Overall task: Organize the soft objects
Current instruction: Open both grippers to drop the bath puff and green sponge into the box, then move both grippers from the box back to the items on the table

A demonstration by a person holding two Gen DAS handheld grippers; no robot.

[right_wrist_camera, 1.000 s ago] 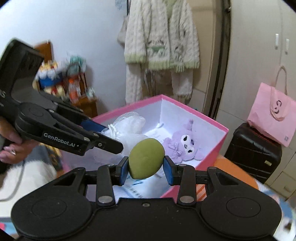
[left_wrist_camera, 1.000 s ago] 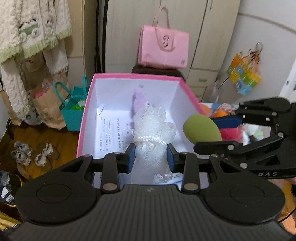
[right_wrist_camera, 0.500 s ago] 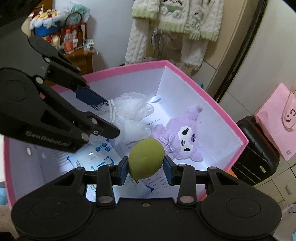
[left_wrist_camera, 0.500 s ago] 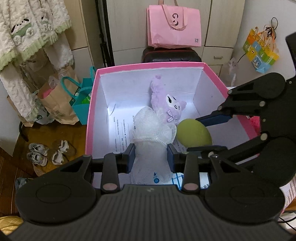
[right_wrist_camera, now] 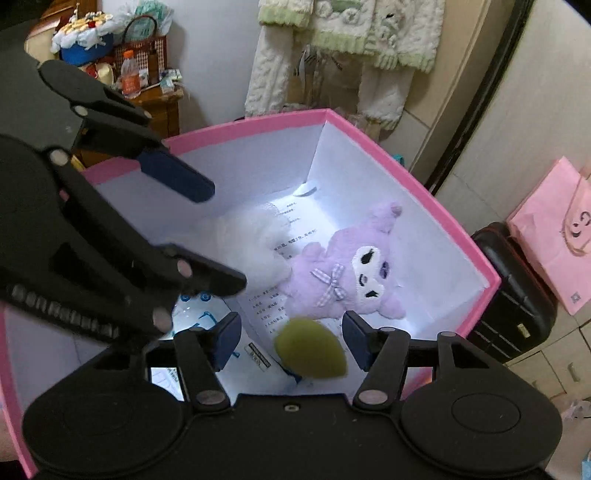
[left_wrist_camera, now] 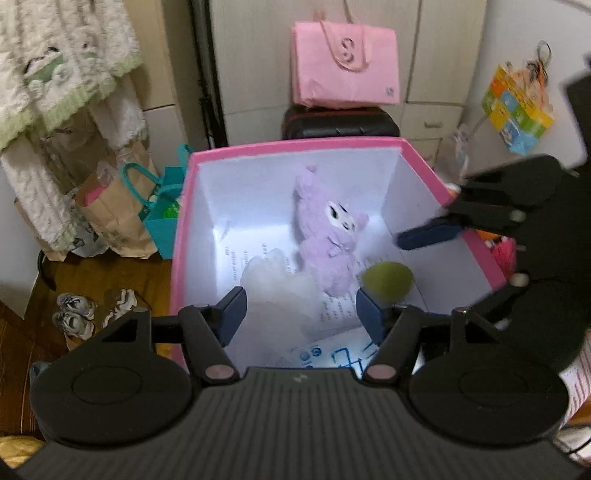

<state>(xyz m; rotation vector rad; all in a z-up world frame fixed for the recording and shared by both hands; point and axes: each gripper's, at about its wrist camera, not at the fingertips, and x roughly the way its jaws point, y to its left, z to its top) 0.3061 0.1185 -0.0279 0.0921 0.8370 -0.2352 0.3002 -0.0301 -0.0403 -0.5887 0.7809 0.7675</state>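
Observation:
A pink box [left_wrist_camera: 295, 144] with white walls holds a purple plush [left_wrist_camera: 328, 240]. My left gripper [left_wrist_camera: 301, 315] hangs over the box with its jaws opening; the white mesh puff [left_wrist_camera: 273, 280] is blurred below them, free of the pads. My right gripper [right_wrist_camera: 291, 339] is also opening, and the green egg-shaped sponge [right_wrist_camera: 310, 349] lies blurred between its fingers without touching either pad. The same sponge [left_wrist_camera: 388, 282] shows beside the plush [right_wrist_camera: 351, 273]. The puff [right_wrist_camera: 251, 243] rests by the plush's left side. A blue fingertip [right_wrist_camera: 173, 177] of the left gripper reaches in from the upper left.
Printed papers [right_wrist_camera: 295, 236] line the box floor. Behind the box are a black suitcase [left_wrist_camera: 340, 123] with a pink bag [left_wrist_camera: 347, 66]. Knit garments [right_wrist_camera: 343, 33] hang on the wall. Paper and teal bags [left_wrist_camera: 147, 206] and shoes [left_wrist_camera: 74, 317] sit on the floor at left.
Both grippers went from shut to open. The puff has dropped out of the left jaws and the green sponge out of the right jaws, both into the box.

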